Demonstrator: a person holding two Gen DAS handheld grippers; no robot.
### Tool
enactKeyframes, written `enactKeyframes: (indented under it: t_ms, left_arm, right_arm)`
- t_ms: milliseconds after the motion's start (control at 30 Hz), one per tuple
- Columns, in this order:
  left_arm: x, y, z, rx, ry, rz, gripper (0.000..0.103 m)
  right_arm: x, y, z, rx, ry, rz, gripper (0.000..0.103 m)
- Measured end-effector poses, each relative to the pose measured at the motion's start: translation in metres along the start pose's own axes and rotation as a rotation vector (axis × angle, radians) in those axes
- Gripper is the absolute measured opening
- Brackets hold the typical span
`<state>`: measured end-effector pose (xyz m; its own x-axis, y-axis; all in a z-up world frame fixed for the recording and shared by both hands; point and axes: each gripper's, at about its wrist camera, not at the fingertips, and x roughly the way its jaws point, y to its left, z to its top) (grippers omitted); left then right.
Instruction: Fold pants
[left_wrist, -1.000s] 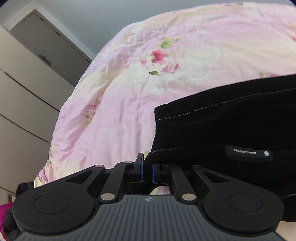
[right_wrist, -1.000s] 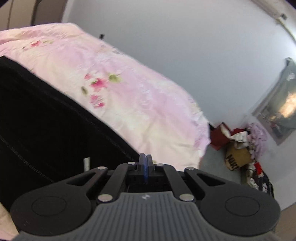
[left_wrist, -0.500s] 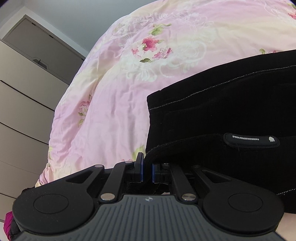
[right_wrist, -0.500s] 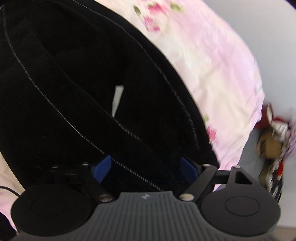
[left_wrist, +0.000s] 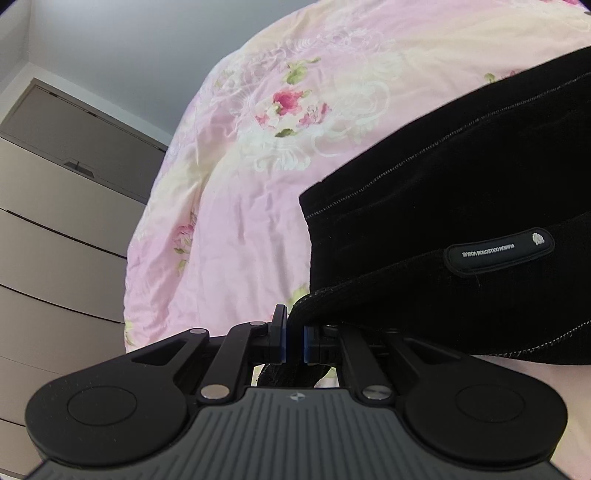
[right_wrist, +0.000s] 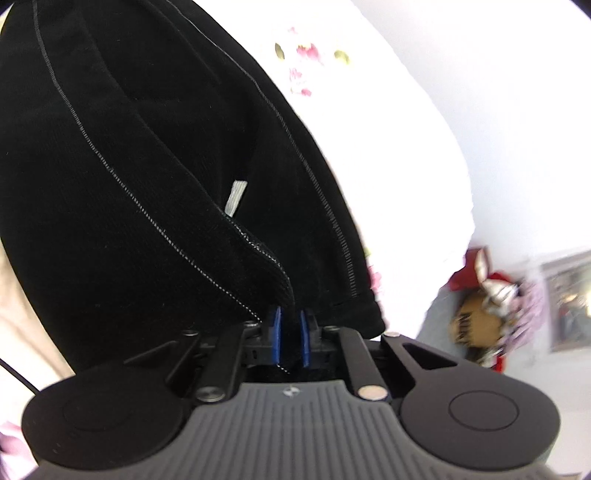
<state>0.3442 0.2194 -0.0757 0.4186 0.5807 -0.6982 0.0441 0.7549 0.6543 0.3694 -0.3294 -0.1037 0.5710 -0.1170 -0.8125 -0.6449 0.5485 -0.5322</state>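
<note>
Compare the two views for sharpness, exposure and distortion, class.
Left wrist view: sharp and evenly lit, the pants label readable, the bedspread bulged by the fisheye. Right wrist view: motion-blurred, the bedspread blown out to white, the clutter smeared.

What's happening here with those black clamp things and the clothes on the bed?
A person is folding black pants on a bed with a pink floral bedspread, using two handheld grippers. The left gripper is pinched shut on a ribbed edge of the pants, near a small brand tab. The right gripper is also closed on a fold of the same fabric. With both grips set, the pants look ready to be lifted or folded over.
</note>
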Motion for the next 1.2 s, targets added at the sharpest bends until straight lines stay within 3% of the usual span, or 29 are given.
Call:
enactKeyframes:
  t_ms: [233,367,667,800,1000,1033,1067,1100,1133,1200]
  left_arm:
    - [-0.006,0.029,0.025,-0.126,-0.032,0.021,0.009]
    - [0.006,0.025,0.050,-0.099,-0.026,0.040,0.009]
    - [0.072,-0.022,0.111,-0.016,0.016,0.099,0.009]
    - [0.101,-0.037,0.129,-0.027,0.051,0.093,0.011]
    - [0.118,-0.054,0.127,-0.008,0.038,0.096,0.028]
    - [0.115,-0.049,0.126,-0.025,0.026,0.092,0.045]
    - [0.110,-0.041,0.126,-0.056,0.003,0.078,0.059]
    - [0.103,-0.032,0.125,-0.088,-0.023,0.064,0.080]
    - [0.094,-0.021,0.123,-0.126,-0.053,0.047,0.082]
    - [0.079,0.002,0.118,-0.190,-0.088,-0.001,0.082]
  right_arm:
    - [-0.016,-0.034,0.004,0.056,-0.043,-0.157,0.000]
    - [0.001,-0.059,0.012,0.133,-0.048,-0.222,0.000]
    - [0.090,-0.070,0.040,0.162,-0.007,-0.224,0.000]
    - [0.124,-0.070,0.047,0.188,0.011,-0.213,0.000]
    - [0.144,-0.071,0.053,0.240,0.033,-0.217,0.004]
    - [0.141,-0.072,0.055,0.253,0.021,-0.230,0.010]
    - [0.138,-0.073,0.056,0.268,0.017,-0.246,0.028]
    - [0.133,-0.077,0.057,0.290,0.014,-0.263,0.037]
    - [0.129,-0.079,0.058,0.311,0.008,-0.265,0.046]
    - [0.115,-0.079,0.061,0.340,-0.011,-0.255,0.046]
